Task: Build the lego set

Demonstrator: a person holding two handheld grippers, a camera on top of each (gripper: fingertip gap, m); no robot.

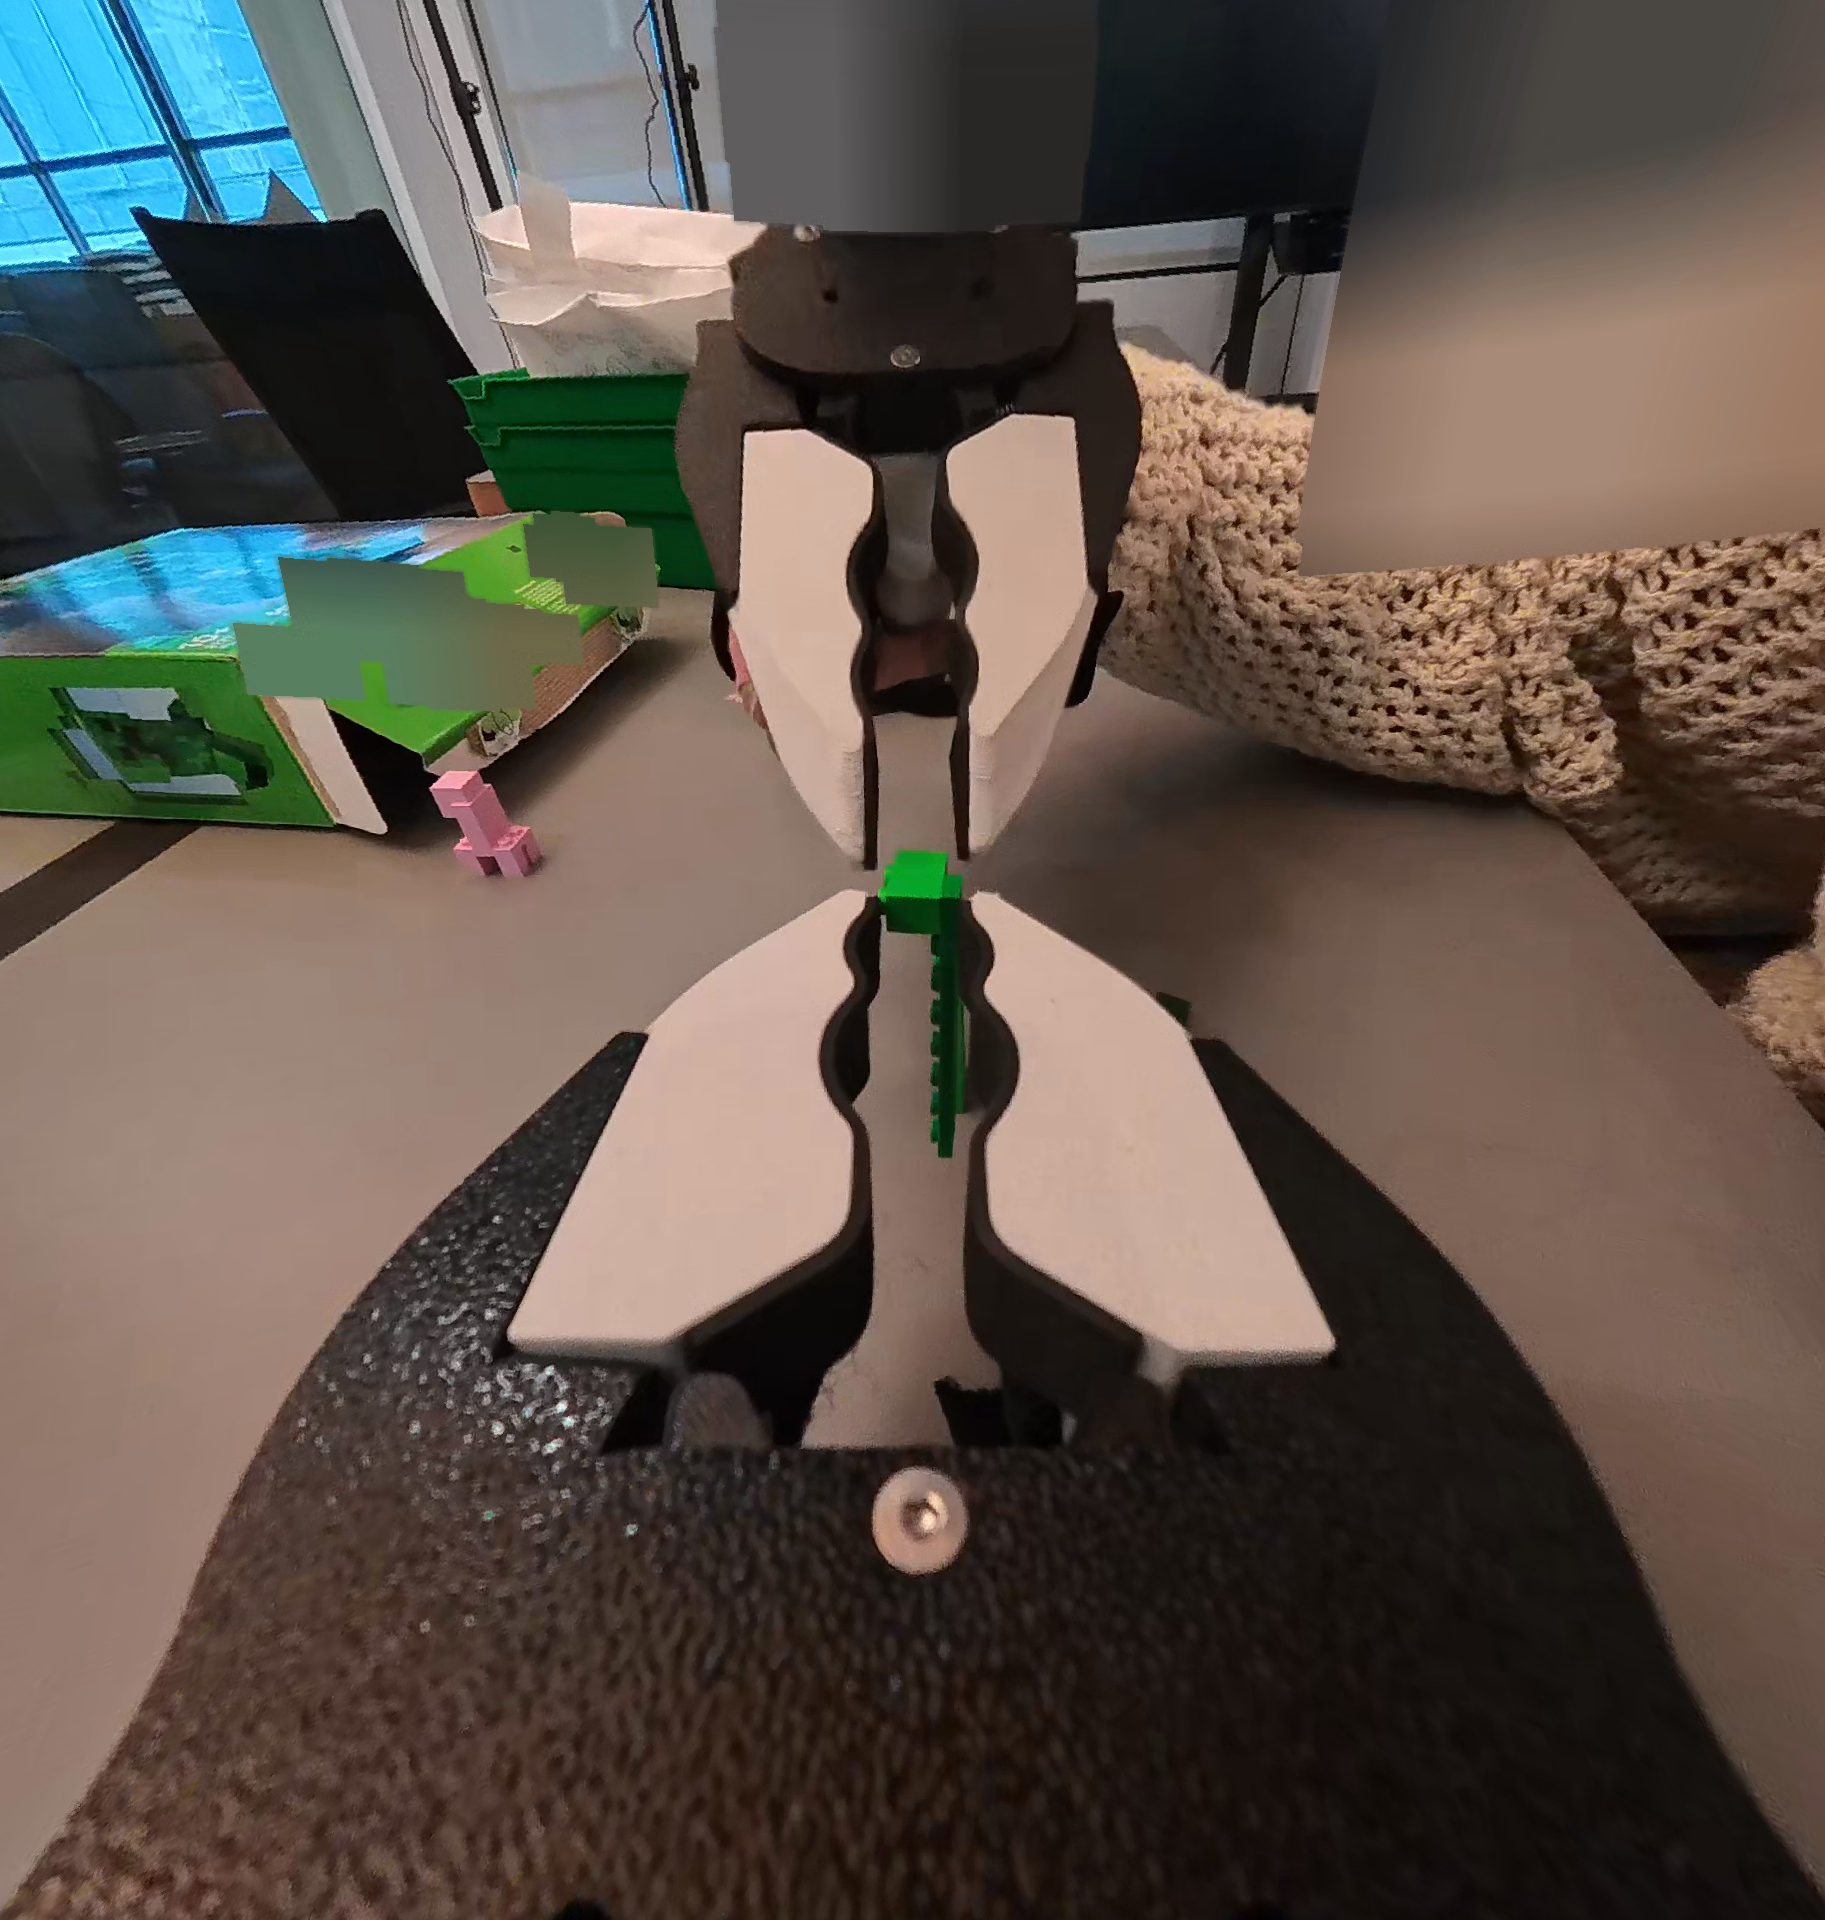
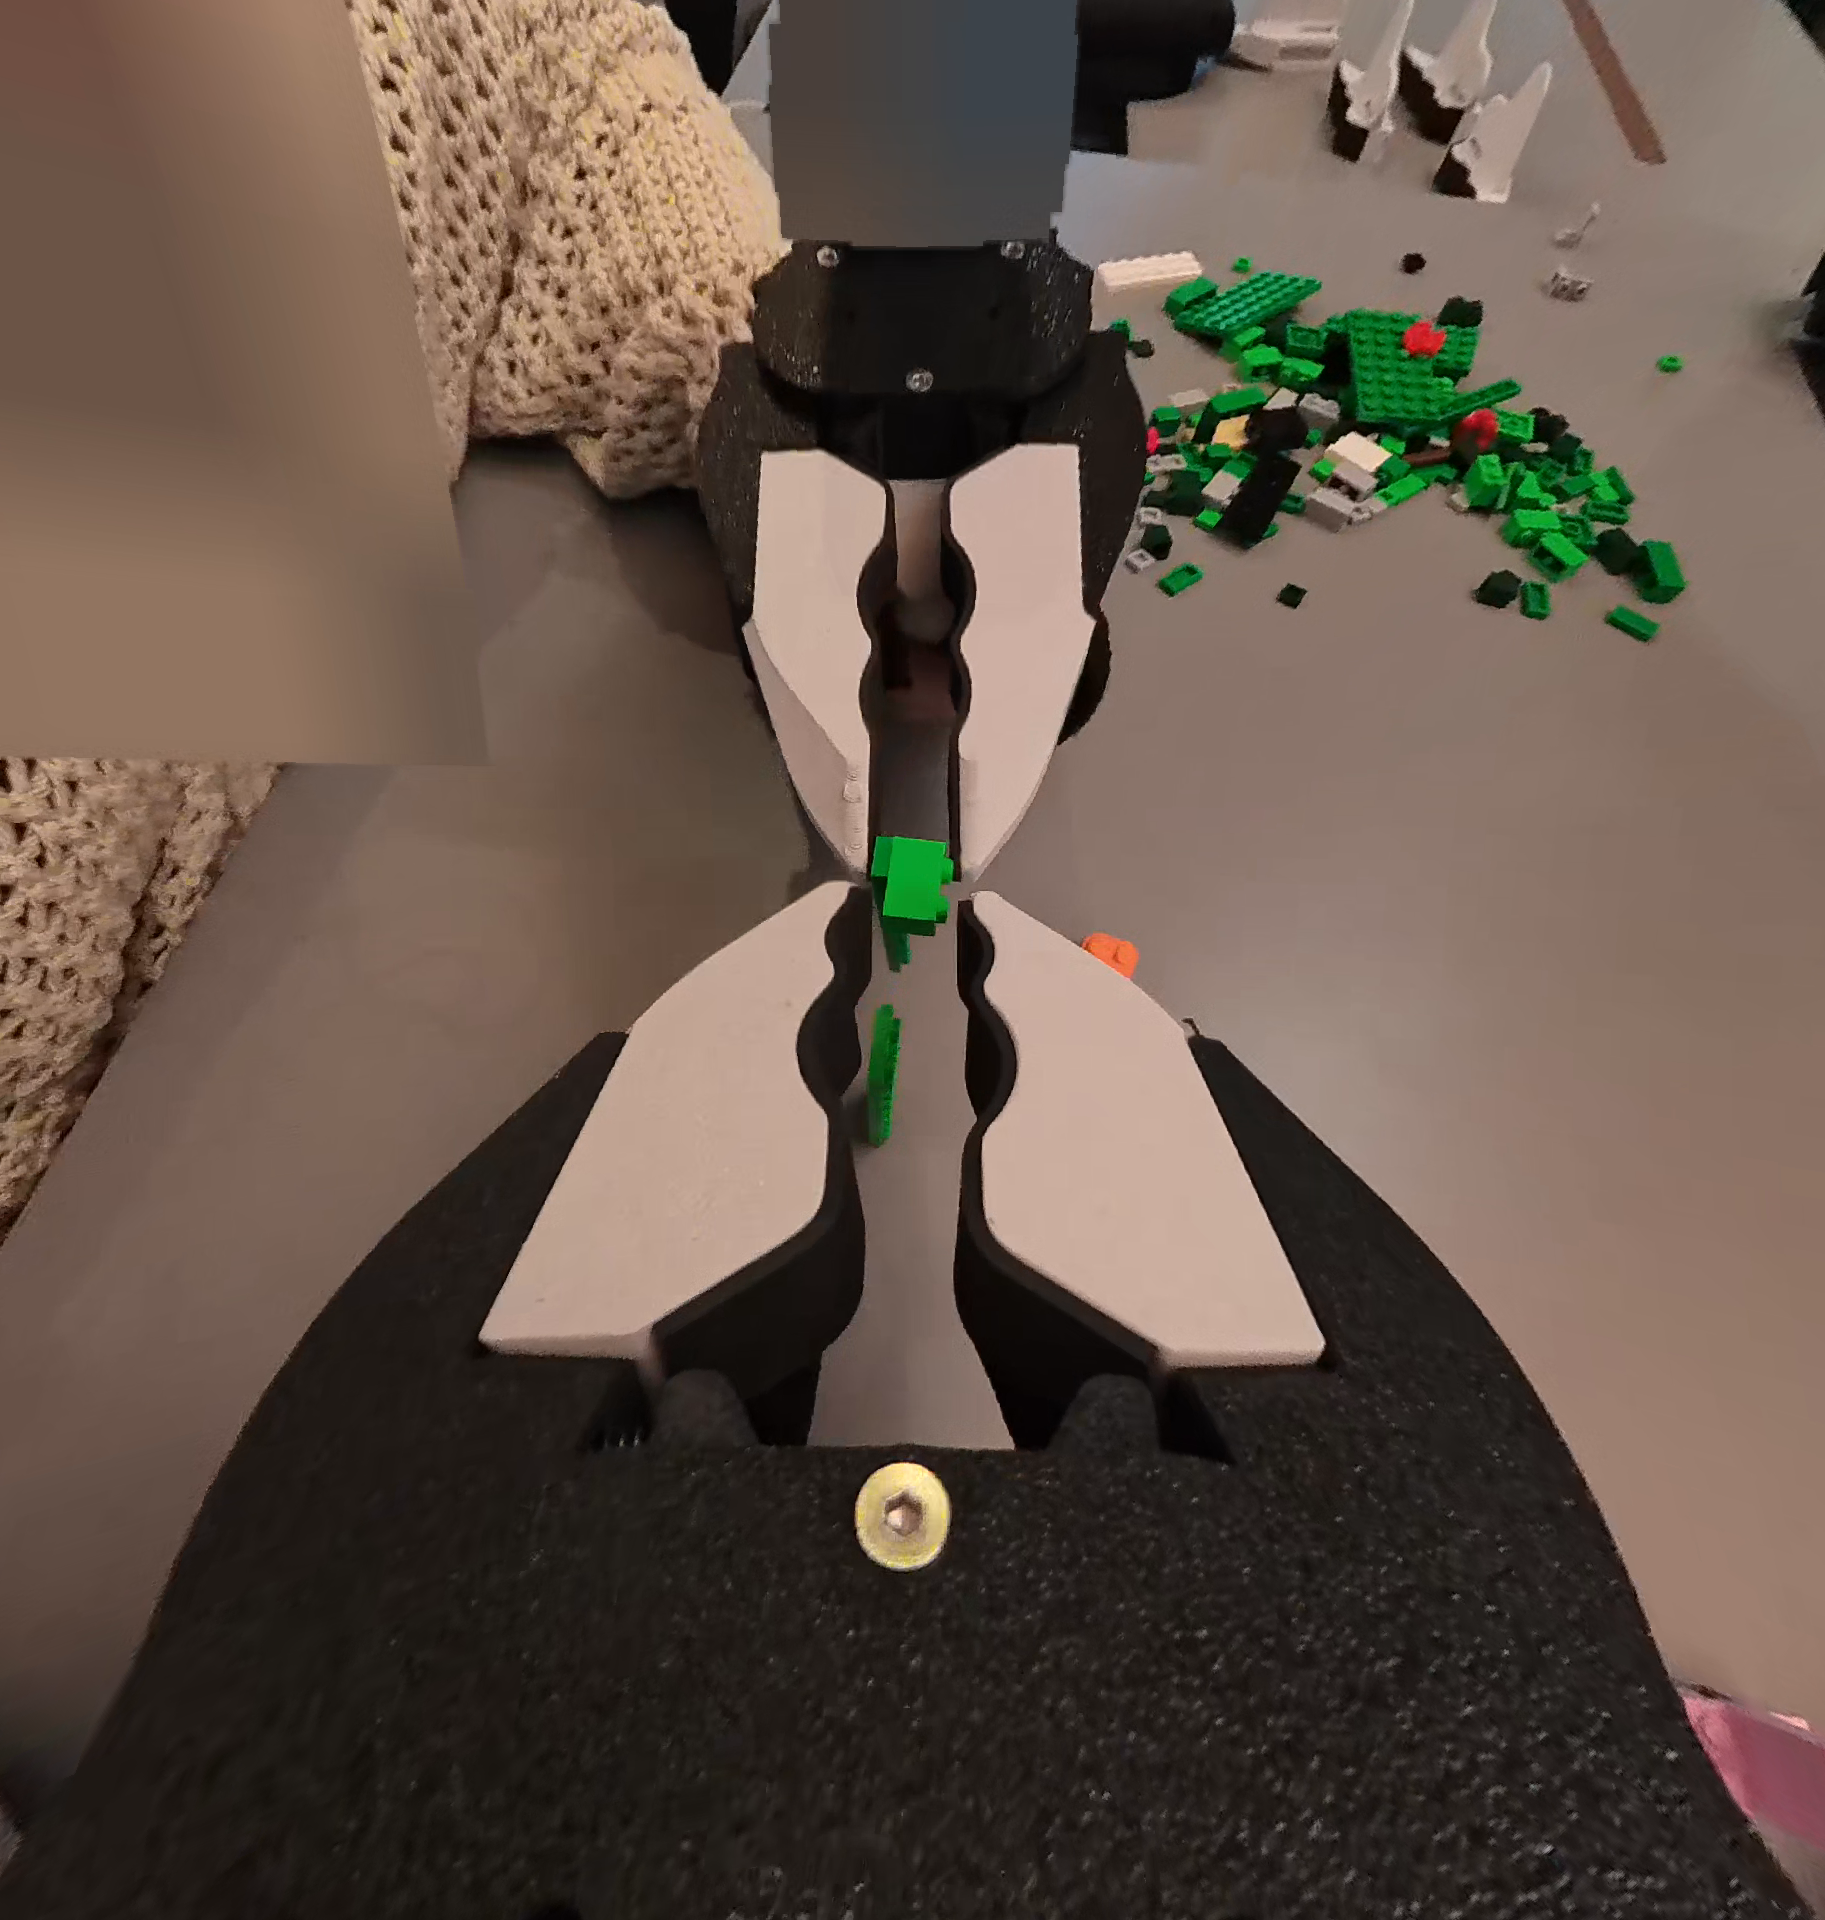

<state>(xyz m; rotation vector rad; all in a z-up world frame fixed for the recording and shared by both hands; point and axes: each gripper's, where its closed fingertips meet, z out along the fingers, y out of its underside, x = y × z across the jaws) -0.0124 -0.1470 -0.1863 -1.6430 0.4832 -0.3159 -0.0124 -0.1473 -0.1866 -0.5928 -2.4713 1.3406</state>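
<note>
A small green brick (image 1: 918, 891) sits on a thin green plate (image 1: 946, 1039) that stands on edge above the grey table (image 1: 264, 1143). My left gripper (image 1: 920, 902) is shut on the brick at its fingertips, and the plate runs back between its fingers. My right gripper (image 1: 918, 864) faces it tip to tip. In the right wrist view the brick (image 2: 910, 881) sits in the left gripper's tips (image 2: 913, 868). A strip of green plate (image 2: 883, 1070) lies between my right gripper's (image 2: 915, 902) narrowly parted fingers, beside the left pad. I cannot tell if they grip it.
A pile of loose green bricks (image 2: 1407, 436) lies to the right, and an orange piece (image 2: 1110, 951) is by my right gripper. A green box (image 1: 160, 707), a pink figure (image 1: 487, 826) and stacked green trays (image 1: 575, 447) are at the left. Knit sleeves (image 1: 1407, 644) rest on the table's edge. The tips of both grippers are at nearly the same place.
</note>
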